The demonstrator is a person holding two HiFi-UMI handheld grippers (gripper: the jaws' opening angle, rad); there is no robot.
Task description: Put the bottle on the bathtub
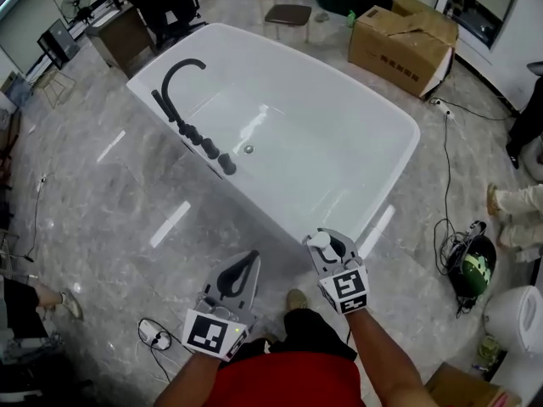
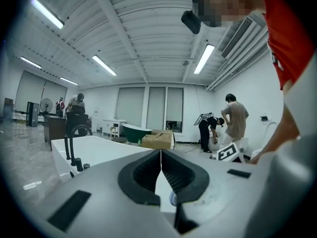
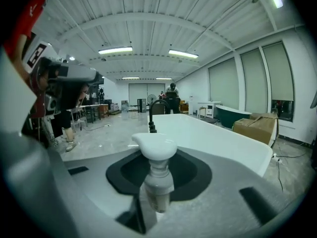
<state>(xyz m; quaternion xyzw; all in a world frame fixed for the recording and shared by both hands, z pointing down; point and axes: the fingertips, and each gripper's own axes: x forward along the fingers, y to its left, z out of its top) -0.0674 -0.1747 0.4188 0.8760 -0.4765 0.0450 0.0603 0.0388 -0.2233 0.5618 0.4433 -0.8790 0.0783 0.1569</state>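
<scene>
A white pump bottle (image 1: 320, 242) stands upright between the jaws of my right gripper (image 1: 328, 248), which is shut on it. In the right gripper view the bottle's neck and pump head (image 3: 155, 158) rise in front of the white bathtub (image 3: 208, 133). The bathtub (image 1: 409, 155) lies just ahead of both grippers, with a black faucet (image 1: 176, 78) on its left rim. My left gripper (image 1: 251, 258) is held low beside the right one, shut with nothing in it. Its pads (image 2: 148, 171) meet along a thin line. The bottle's body is hidden by the jaws.
A cardboard box (image 1: 403, 41) and a stool (image 1: 287, 15) stand beyond the tub. Cables and a dark helmet (image 1: 471, 265) lie on the floor at right, near a white fixture (image 1: 517, 312). A power strip (image 1: 155, 336) lies at lower left. People (image 2: 237, 118) stand far off.
</scene>
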